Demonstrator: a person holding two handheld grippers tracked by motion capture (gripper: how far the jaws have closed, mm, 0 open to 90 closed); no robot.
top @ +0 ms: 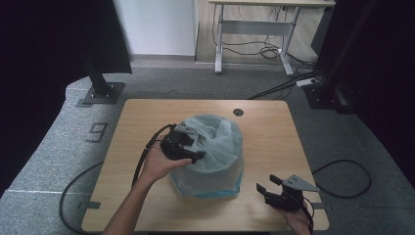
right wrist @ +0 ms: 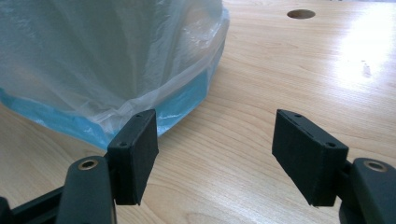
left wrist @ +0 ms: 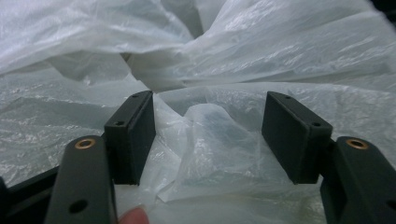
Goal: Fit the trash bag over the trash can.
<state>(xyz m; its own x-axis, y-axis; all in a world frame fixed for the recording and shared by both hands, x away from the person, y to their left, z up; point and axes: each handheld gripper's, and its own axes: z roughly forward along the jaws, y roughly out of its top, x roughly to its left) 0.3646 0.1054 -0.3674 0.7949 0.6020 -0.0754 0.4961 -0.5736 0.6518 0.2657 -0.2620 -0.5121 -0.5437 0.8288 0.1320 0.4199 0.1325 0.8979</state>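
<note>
Near the middle of the table (top: pixel 132 122), a little toward its front edge, stands a blue bin (top: pixel 215 192) lined with a thin, milky plastic bag (top: pixel 220 147) that drapes over the bin's walls almost to the wood; what lies inside the bag cannot be told. From the left, the left gripper (top: pixel 199 147) reaches over the bin's rim into the crumpled top of the bag; in the left gripper view its jaws stand apart with a fold of the film (left wrist: pixel 210 149) bunched between them, the film brushing the left pad, but not yet pinched. Farther right, at the table's front right corner, the right gripper (top: pixel 266 185) hovers clear of the bin with its jaws apart and nothing between them, bare wood beneath. A round cable hole (top: pixel 238 112) sits near the table's far edge. Grey carpet (top: pixel 342 132) surrounds the table, with black cables (top: pixel 352 176) trailing across it and a white-legged desk (top: pixel 254 29) against the far wall.
</note>
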